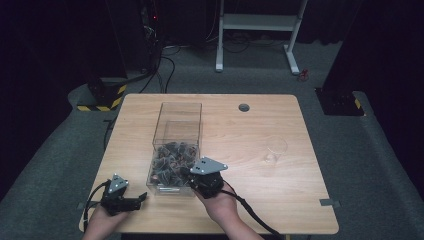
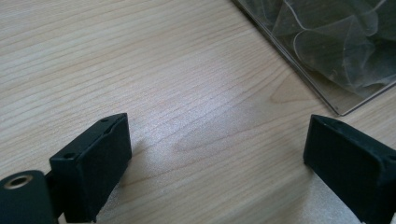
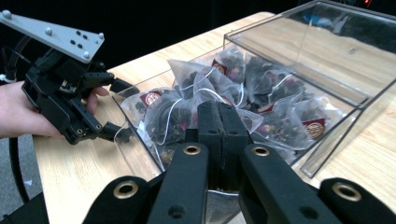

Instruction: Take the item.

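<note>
Clear acrylic forms the box (image 1: pixel 176 145) standing near the middle of the wooden table (image 1: pixel 260 200), its near end heaped with pyramid tea bags (image 3: pixel 224 88). The right gripper (image 3: pixel 223 126) sits at the box's near rim, jaws pressed together; a pale fold of mesh appears pinched low between them, though I cannot tell for certain that a bag is held. Judged purpose: drawing one bag out of the heap. The right hand (image 1: pixel 220 202) grips from behind, the wrist angled forward and down toward the box. The left gripper (image 1: pixel 131 201) rests low by the box's near left corner, jaws wide apart and holding nothing, apparently on standby. A clear glass (image 1: pixel 275 149) stands well apart on the right, probably the bag's destination.
</note>
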Demonstrator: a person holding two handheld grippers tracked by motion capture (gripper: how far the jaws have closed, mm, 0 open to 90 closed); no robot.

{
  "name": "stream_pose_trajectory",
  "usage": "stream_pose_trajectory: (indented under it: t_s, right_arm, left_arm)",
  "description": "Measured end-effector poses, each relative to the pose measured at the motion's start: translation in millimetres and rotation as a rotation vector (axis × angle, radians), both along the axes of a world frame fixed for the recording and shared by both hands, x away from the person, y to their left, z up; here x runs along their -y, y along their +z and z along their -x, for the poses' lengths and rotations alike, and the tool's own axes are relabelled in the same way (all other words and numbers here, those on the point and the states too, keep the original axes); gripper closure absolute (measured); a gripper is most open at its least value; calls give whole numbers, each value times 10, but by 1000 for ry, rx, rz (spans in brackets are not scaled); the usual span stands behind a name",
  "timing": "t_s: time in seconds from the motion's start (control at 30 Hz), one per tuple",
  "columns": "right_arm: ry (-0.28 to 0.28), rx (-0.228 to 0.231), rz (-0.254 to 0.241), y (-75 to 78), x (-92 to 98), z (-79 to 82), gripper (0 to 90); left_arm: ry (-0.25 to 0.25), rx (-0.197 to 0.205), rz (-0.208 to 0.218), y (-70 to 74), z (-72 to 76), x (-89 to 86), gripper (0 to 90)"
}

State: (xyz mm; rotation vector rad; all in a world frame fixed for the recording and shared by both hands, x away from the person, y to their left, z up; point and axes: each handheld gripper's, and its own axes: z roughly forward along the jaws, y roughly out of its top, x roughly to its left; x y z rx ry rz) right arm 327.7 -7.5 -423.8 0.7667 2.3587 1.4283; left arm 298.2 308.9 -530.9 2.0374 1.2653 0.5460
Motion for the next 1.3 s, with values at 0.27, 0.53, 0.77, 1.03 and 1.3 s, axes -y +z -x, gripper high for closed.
stream_pose_trajectory:
  t_s: [0.27,0.53,0.77,1.03,1.3]
  right_arm:
    - [-21,24,-27,108,109,-7,900]
    - [-43,40,-33,179,192,-24,900]
    - [-66,55,-45,229,286,-36,900]
    - [-92,65,-47,263,404,-52,900]
    - [-126,65,-34,235,529,-95,900]
  left_arm:
    - [1,-1,-1,1,1,0,80]
    - [1,-1,-1,1,1,1,80]
    - [0,-1,-2,1,0,0,80]
    - [1,-1,-1,1,1,1,80]
    - [1,-1,-2,1,0,1,80]
